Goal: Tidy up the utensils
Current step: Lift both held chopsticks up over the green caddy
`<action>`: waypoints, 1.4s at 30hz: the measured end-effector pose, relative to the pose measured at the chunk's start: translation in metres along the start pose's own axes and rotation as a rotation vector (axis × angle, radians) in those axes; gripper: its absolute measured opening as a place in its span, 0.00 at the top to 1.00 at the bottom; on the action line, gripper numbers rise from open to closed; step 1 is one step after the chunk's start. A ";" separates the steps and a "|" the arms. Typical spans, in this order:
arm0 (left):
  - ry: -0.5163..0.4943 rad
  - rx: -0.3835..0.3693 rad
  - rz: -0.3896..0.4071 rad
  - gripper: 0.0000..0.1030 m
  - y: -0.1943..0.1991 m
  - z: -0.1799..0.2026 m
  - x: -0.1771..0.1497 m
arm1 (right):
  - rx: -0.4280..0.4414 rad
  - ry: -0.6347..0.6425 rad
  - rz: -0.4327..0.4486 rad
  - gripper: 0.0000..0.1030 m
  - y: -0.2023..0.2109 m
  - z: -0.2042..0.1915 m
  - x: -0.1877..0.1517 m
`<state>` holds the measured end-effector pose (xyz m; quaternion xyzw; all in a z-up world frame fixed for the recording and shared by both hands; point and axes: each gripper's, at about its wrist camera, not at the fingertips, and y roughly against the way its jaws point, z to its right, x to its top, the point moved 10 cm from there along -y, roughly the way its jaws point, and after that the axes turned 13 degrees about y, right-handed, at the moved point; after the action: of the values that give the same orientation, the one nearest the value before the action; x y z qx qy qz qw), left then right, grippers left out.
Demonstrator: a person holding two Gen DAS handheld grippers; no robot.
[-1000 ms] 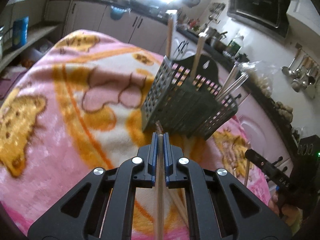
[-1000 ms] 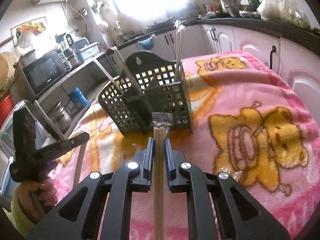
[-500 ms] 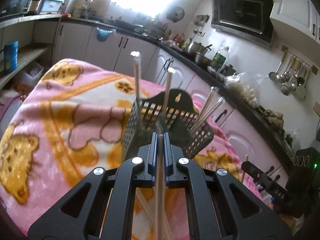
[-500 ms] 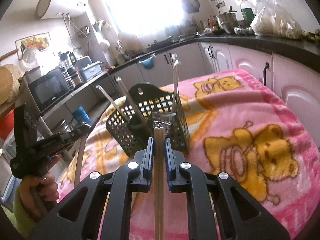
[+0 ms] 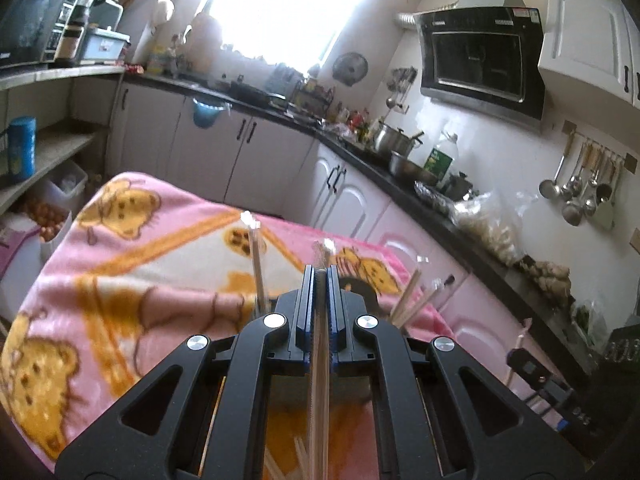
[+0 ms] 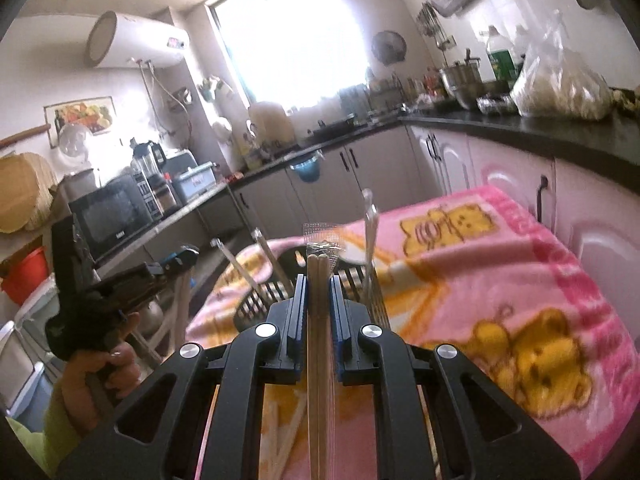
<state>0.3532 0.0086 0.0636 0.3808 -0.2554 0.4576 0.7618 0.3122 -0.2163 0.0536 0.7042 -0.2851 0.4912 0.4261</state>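
My left gripper (image 5: pixel 320 276) is shut on wrapped chopsticks (image 5: pixel 320 380), held above the dark slotted utensil basket (image 5: pixel 360 286), which its body mostly hides. My right gripper (image 6: pixel 319 280) is shut on another wrapped pair of chopsticks (image 6: pixel 318 360), raised in front of the same basket (image 6: pixel 260 300). Several wrapped chopsticks (image 5: pixel 256 256) stand upright in the basket; they also show in the right wrist view (image 6: pixel 370 232). The left gripper also shows in the right wrist view (image 6: pixel 176 260), the right one at the left wrist view's lower right (image 5: pixel 520 364).
The basket stands on a pink bear-print blanket (image 5: pixel 120 280) over the table. More loose chopsticks (image 6: pixel 288 432) lie on the blanket below my grippers. Kitchen cabinets and a dark counter (image 5: pixel 400 184) run behind and to the right.
Both grippers have risen and tilted up, each keeping its chopsticks. The basket has dropped low in both views and is now mostly hidden behind the gripper bodies.
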 end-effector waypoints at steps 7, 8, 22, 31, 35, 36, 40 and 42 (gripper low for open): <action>-0.020 0.017 0.096 0.99 -0.010 0.010 0.033 | -0.001 0.018 0.071 0.89 -0.010 0.002 0.031; -0.020 0.018 0.107 0.99 -0.010 0.012 0.037 | -0.004 0.019 0.080 0.89 -0.012 0.002 0.034; -0.030 0.037 0.269 0.99 -0.035 0.023 0.080 | 0.005 0.052 0.186 0.89 -0.058 -0.004 0.087; -0.019 0.047 0.370 0.99 -0.043 0.020 0.094 | 0.004 0.037 0.224 0.89 -0.087 -0.003 0.106; -0.013 0.046 0.398 0.99 -0.048 0.018 0.098 | -0.005 0.016 0.232 0.89 -0.100 0.001 0.106; -0.014 0.040 0.404 0.99 -0.050 0.018 0.098 | -0.007 0.011 0.234 0.89 -0.102 0.002 0.106; -0.048 0.045 0.433 0.99 -0.057 0.016 0.092 | -0.051 -0.011 0.256 0.89 -0.111 0.011 0.106; -0.064 0.044 0.439 0.99 -0.060 0.016 0.088 | -0.076 -0.015 0.270 0.89 -0.114 0.014 0.105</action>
<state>0.4464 0.0228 0.1169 0.3468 -0.3462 0.6056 0.6270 0.4497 -0.1726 0.1128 0.6463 -0.3989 0.5276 0.3804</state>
